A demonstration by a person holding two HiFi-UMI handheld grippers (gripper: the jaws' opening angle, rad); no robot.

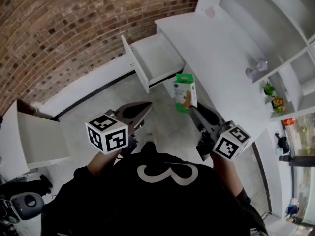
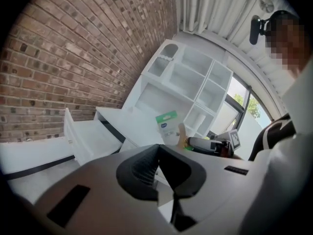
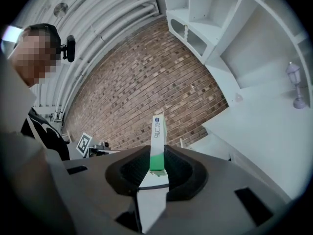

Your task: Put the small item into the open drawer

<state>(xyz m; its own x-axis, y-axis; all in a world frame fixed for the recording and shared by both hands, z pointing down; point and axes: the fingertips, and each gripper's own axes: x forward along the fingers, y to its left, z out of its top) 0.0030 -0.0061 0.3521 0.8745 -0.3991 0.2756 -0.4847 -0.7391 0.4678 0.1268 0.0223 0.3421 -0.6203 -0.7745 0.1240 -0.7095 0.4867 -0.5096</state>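
A small green-and-white box (image 1: 184, 90) hangs in the air below the desk's front edge, with my right gripper (image 1: 192, 108) shut on its lower end. In the right gripper view the box (image 3: 157, 136) stands edge-on, upright between the pads of the right gripper (image 3: 156, 169). The white drawer (image 1: 153, 58) is pulled open just beyond and left of the box, and its inside looks bare. My left gripper (image 1: 145, 107) hovers to the left of the box, jaws together with nothing in them. The left gripper view shows the box (image 2: 168, 126) and the drawer (image 2: 90, 137) ahead.
The white desk top (image 1: 221, 43) runs along the right, with a shelf unit holding a pale ornament (image 1: 257, 69) and a small plant (image 1: 272, 96). A white cabinet with an open door (image 1: 39, 139) stands at the left. A brick wall (image 1: 64, 28) backs the drawer.
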